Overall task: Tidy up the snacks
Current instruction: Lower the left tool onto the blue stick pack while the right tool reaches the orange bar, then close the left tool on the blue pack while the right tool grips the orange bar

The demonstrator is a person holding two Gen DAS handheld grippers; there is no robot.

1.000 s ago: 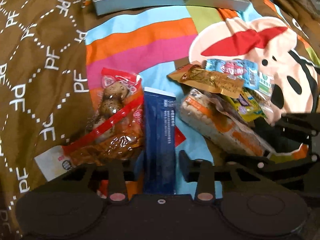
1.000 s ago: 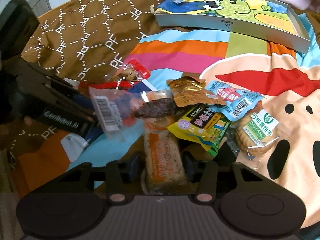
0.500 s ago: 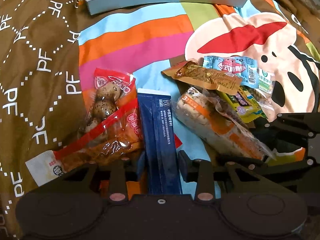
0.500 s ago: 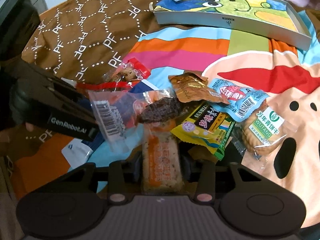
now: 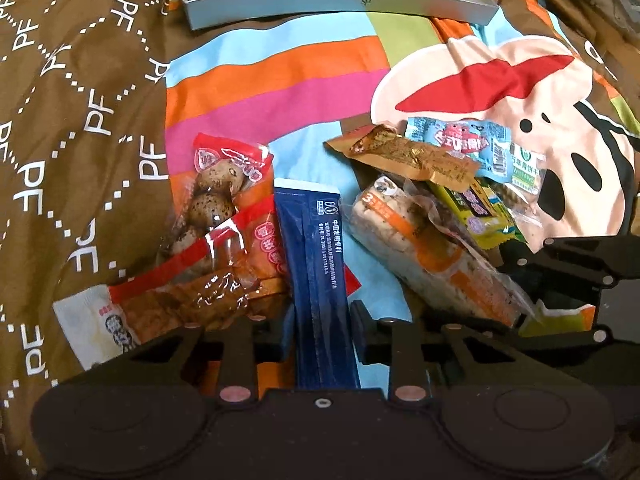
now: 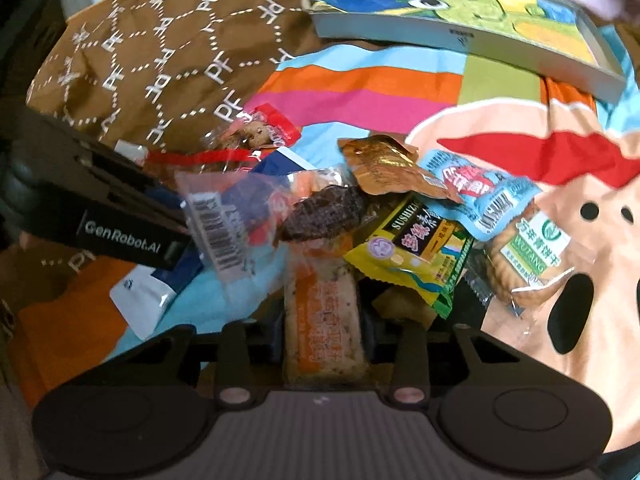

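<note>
Snack packets lie in a heap on a colourful cartoon bedspread. My left gripper [image 5: 322, 312] points down at a long dark blue sachet [image 5: 316, 264]. Its jaws are closing, with both pads against the sachet's lower end. Left of it lie a red quail-egg packet [image 5: 216, 200] and a red tofu packet [image 5: 208, 288]. My right gripper [image 6: 323, 316] has its jaws closing tight on the near end of an orange rice-cracker bar [image 6: 324, 344], whose far end sits under a clear packet of dark jerky [image 6: 320, 212]. The same bar [image 5: 432, 264] shows in the left wrist view.
A shallow grey box [image 5: 340, 4] with a cartoon picture inside lies at the back. A golden-brown packet [image 6: 380, 168], a blue packet [image 6: 476, 196], a yellow-green packet [image 6: 416, 260] and a biscuit pack [image 6: 528, 256] crowd the bar's right side. Brown patterned cloth [image 5: 80, 120] lies to the left.
Both grippers' fingers have drawn in onto their packets, the left on the blue sachet and the right on the orange bar. Neither hand has shifted noticeably.
</note>
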